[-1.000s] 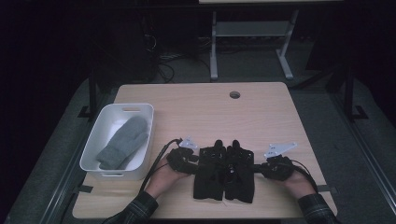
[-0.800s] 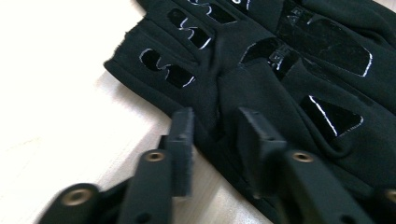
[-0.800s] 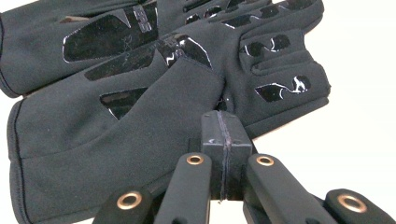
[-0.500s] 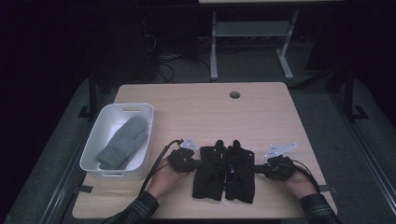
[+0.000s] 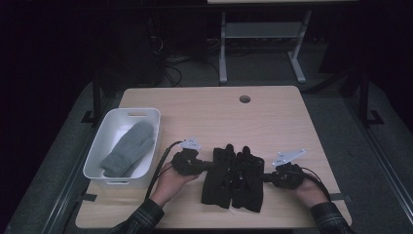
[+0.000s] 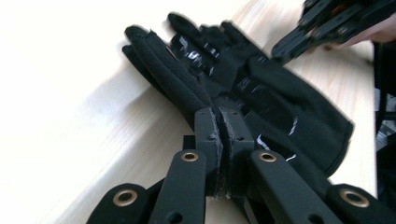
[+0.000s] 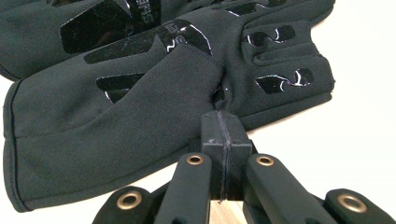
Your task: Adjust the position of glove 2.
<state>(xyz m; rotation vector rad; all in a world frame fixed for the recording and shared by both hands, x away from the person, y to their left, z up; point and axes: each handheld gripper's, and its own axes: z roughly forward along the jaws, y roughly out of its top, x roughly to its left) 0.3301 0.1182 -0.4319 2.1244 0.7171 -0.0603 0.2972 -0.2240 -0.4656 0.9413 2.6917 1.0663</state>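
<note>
Two black gloves lie side by side, palms up, near the table's front edge: the left glove [image 5: 219, 175] and the right glove [image 5: 249, 179]. My left gripper [image 5: 209, 165] comes in from the left, its jaws shut on the left glove's [image 6: 177, 79] outer edge [image 6: 218, 112]. From the right, my right gripper [image 5: 267, 178] is shut on the right glove [image 7: 116, 121] at the crook beside its thumb [image 7: 224, 116], where the fabric puckers. The left gripper view shows the right glove [image 6: 289, 107] beyond and the right gripper [image 6: 282, 49] at its far side.
A white bin [image 5: 97, 161] stands at the table's left with a grey mitten [image 5: 129, 148] in it. A cable hole [image 5: 245, 99] sits near the far edge. Bare wood stretches behind the gloves. Desk legs and cables stand on the dark floor beyond.
The left gripper's jaws have drawn together at the left glove's edge. The hands, both gloves and the right gripper lie where they were.
</note>
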